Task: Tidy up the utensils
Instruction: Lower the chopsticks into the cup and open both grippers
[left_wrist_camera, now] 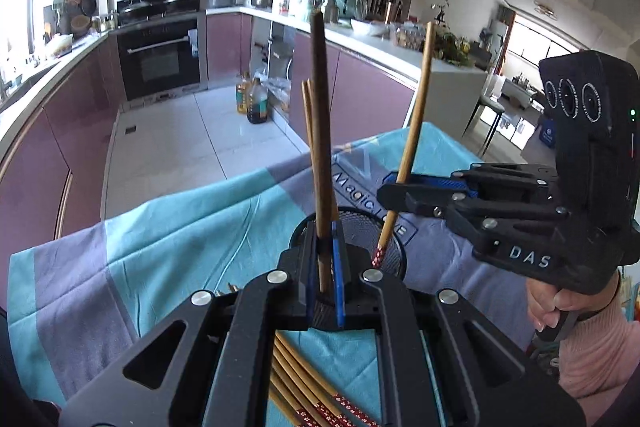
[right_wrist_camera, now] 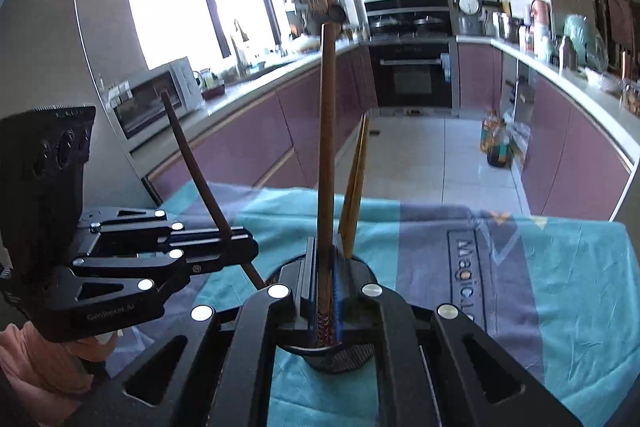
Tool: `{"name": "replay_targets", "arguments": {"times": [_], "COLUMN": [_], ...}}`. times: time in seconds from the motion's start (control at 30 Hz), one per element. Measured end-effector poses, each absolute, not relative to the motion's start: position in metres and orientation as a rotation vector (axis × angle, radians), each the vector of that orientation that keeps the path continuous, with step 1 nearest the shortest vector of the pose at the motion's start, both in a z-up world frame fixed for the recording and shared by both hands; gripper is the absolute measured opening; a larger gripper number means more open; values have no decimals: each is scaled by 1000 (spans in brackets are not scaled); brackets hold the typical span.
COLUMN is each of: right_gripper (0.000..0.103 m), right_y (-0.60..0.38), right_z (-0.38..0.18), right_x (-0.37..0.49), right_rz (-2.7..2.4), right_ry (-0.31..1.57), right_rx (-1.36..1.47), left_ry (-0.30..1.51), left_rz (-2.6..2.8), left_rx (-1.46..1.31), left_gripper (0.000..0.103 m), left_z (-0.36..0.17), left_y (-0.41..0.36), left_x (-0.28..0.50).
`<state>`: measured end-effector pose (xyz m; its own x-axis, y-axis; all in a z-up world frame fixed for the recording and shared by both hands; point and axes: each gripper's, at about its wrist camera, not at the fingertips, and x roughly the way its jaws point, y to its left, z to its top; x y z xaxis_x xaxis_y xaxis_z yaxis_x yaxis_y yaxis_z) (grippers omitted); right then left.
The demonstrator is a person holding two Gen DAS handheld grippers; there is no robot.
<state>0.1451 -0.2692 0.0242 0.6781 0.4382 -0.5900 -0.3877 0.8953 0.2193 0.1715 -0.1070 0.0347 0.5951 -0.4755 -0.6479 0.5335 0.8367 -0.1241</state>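
Nearest to the left wrist view, 1 loose bunch of bamboo chopsticks [left_wrist_camera: 308,383] with red flowered ends lies flat on the blue and grey cloth [left_wrist_camera: 160,247] covering the counter, waiting to be sorted.

Just beyond, the left gripper [left_wrist_camera: 326,275] has its jaws pressed together on 1 dark brown chopstick [left_wrist_camera: 320,131], held almost upright with its lower end over the black mesh holder [left_wrist_camera: 362,227]. The right gripper [left_wrist_camera: 394,193], gripped by a hand [left_wrist_camera: 560,303] in a pink sleeve, pinches 1 lighter chopstick [left_wrist_camera: 416,115] in closed jaws, its red patterned tip hanging just above or inside the holder's rim; I cannot tell which. 2 pale chopsticks [left_wrist_camera: 309,131] already stand in the holder.

My read on the risks: both held sticks aim at 1 narrow opening from opposite sides, so they could knock each other, or the 2 standing sticks, and skew in the jaws. The holder looks light, and a stick catching its rim could tip it over on the soft cloth. Letting go before a tip is inside would send a stick onto the cloth or off the counter edge.

Farther off, the kitchen floor [left_wrist_camera: 200,131], bottles [left_wrist_camera: 252,99] and purple cabinets [left_wrist_camera: 224,47] stand well apart.
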Motion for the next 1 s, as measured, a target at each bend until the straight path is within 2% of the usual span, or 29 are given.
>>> {"name": "replay_targets", "arguments": {"times": [0.27,0.77,0.93,1.0], "right_gripper": [6,10,11,15], "right_y": [-267,-265,-267,-268], "right_z": [11,7,9,11], "right_x": [158,167,162,155], "right_rz": [442,408,406,409], "right_ry": [749,735,715,694], "right_rx": [87,109,118,118], "left_ry": [760,772,716,694], "left_rz": [-584,-542,-511,-494], "left_rx": [76,0,-18,-18], "left_gripper": [7,11,20,24], "left_z": [24,12,13,14], "left_y": [-114,-101,-80,-74], "left_x": [189,210,194,186]}}
